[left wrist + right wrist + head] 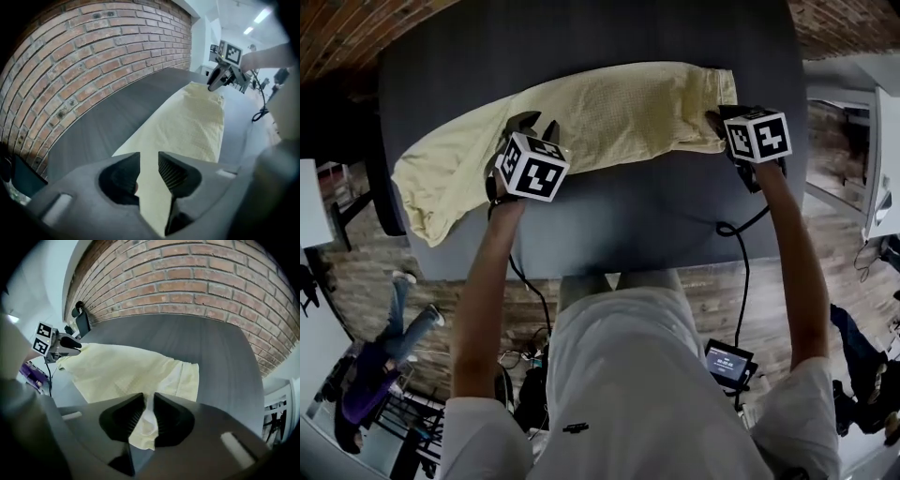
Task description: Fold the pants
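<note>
Pale yellow pants (609, 112) lie stretched left to right across a dark grey table (628, 225). My left gripper (530, 122) stands over the middle of the pants at their near edge. In the left gripper view its jaws (149, 164) are apart, and flat cloth (197, 122) shows through the gap. My right gripper (717, 120) is at the right end of the pants. In the right gripper view a bunched fold of the cloth (122, 371) sits between the parted jaws (147, 404). Each gripper shows in the other's view: the right gripper (216, 79) and the left gripper (70, 344).
A brick wall (93, 51) runs behind the table's far edge. The left end of the pants hangs over the table's left front edge (427, 220). A black cable (741, 234) trails from the right gripper down to a small screen device (729, 361). A person (375, 366) is on the wooden floor at lower left.
</note>
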Action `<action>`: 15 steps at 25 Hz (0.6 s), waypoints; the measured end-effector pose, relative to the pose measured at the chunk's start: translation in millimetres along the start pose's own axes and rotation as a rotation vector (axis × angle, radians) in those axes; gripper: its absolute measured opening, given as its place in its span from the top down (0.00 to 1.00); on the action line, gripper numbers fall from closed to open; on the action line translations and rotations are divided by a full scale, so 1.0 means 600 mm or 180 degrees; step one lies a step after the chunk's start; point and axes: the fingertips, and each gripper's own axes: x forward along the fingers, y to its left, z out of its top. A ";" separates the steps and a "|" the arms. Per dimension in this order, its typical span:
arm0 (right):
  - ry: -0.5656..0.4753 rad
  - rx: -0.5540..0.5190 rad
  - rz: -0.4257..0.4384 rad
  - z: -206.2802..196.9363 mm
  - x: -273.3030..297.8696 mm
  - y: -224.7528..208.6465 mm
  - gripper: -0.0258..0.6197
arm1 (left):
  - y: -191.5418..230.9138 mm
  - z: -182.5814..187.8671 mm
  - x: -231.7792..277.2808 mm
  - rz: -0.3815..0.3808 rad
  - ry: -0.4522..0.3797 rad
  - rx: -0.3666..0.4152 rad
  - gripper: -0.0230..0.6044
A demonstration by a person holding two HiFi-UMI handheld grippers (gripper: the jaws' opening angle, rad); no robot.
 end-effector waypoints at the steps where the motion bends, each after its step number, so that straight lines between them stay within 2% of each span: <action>1: 0.0016 -0.0028 -0.0043 -0.003 -0.002 -0.002 0.90 | -0.008 0.000 -0.003 -0.0015 -0.0008 -0.0013 0.77; 5: 0.0053 -0.0122 -0.0240 -0.012 -0.026 -0.032 0.93 | -0.037 -0.002 -0.014 -0.0066 -0.0014 -0.0034 0.77; 10: 0.0213 0.0032 -0.0227 -0.039 -0.034 -0.065 0.92 | -0.059 -0.010 -0.029 -0.0079 0.0000 -0.0100 0.77; 12: 0.0269 0.0039 -0.0285 -0.053 -0.028 -0.073 0.86 | -0.065 -0.018 -0.038 -0.0055 0.0016 -0.0140 0.77; 15: 0.0146 0.0011 -0.0446 -0.054 -0.037 -0.081 0.75 | -0.074 -0.029 -0.054 0.0008 0.0022 -0.0238 0.77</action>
